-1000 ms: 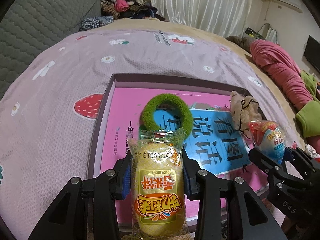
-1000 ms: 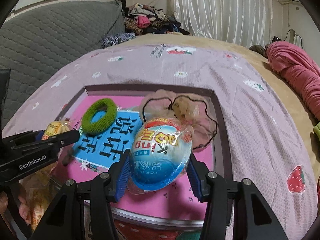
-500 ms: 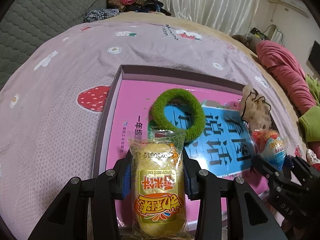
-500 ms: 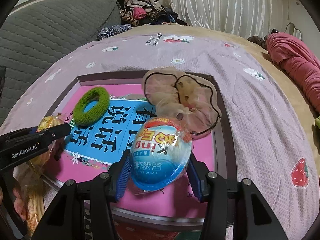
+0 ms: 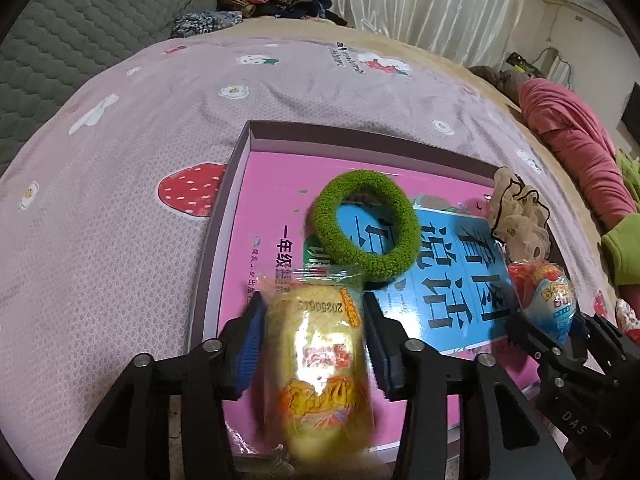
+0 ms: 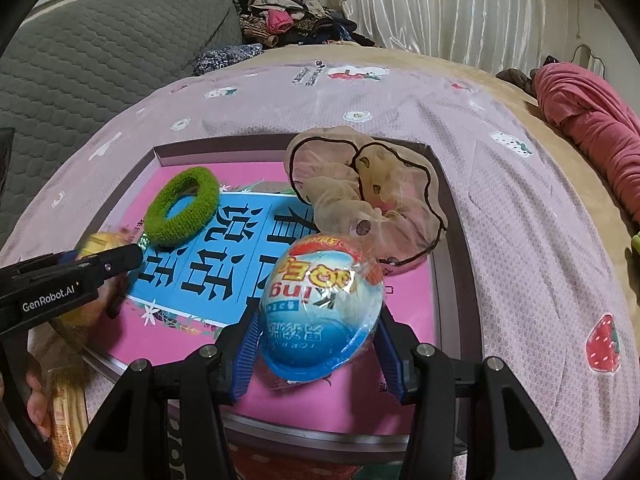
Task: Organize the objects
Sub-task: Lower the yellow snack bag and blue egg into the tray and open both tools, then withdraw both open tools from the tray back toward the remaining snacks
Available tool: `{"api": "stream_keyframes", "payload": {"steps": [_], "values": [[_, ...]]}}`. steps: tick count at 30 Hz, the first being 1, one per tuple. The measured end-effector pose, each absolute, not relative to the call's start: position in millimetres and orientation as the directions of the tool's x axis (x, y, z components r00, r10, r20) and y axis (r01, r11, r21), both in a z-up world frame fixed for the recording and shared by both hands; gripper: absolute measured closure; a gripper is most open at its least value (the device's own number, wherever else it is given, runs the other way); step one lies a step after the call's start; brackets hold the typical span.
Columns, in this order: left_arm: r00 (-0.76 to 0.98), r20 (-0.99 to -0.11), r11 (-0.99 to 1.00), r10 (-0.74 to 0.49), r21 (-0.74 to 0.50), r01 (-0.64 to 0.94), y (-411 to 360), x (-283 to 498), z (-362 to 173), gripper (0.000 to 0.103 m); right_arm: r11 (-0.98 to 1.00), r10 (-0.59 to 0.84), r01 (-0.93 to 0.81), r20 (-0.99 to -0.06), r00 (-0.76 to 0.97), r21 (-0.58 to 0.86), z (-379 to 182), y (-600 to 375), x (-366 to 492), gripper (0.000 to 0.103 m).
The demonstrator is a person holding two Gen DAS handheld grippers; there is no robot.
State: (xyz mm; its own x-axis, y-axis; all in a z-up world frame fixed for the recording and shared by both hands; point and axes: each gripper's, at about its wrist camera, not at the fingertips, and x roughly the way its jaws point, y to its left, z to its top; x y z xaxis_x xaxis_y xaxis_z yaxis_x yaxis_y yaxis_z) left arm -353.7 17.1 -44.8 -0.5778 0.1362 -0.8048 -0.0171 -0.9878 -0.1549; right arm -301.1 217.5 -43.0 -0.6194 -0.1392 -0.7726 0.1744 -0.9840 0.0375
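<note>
Bed (image 6: 500, 184) under a lilac sheet printed with strawberries and flowers. Grey quilted headboard (image 6: 100, 60) far left. Heap of clothes (image 6: 296, 16) at the far corner. White pleated curtains (image 6: 448, 4) behind. Pink blanket (image 6: 592, 120) bunched right.

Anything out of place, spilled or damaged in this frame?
Nothing spilled or damaged. The yellow snack pack looks motion-blurred and seems loose between the left gripper fingers. The beige scrunchie drapes over the box rim.
</note>
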Motion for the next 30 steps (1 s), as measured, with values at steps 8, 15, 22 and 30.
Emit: {"api": "stream_keyframes", "payload": {"steps": [8,15,22,30], "values": [[-0.583,-0.801,-0.988,0.135,-0.151,-0.022,18,-349,-38,0.038,-0.984,-0.140,0.174,-0.769,-0.624,0.037,-39,217,-300,0.050],[-0.607,-0.786,-0.989,0.118,-0.148,-0.002,11,-345,-28,0.029,-0.985,-0.137,0.171,-0.762,-0.633,0.036,-33,217,-298,0.050],[-0.600,-0.793,-0.990,0.110,-0.139,0.003,9,-345,-29,0.028,-0.985,-0.131,0.167,-0.763,-0.633,0.030,-31,216,-298,0.045],[-0.601,-0.791,-0.990,0.113,-0.142,0.000,11,-342,-27,0.023,-0.986,-0.133,0.165,-0.753,-0.645,0.032,-26,218,-296,0.044]]}}
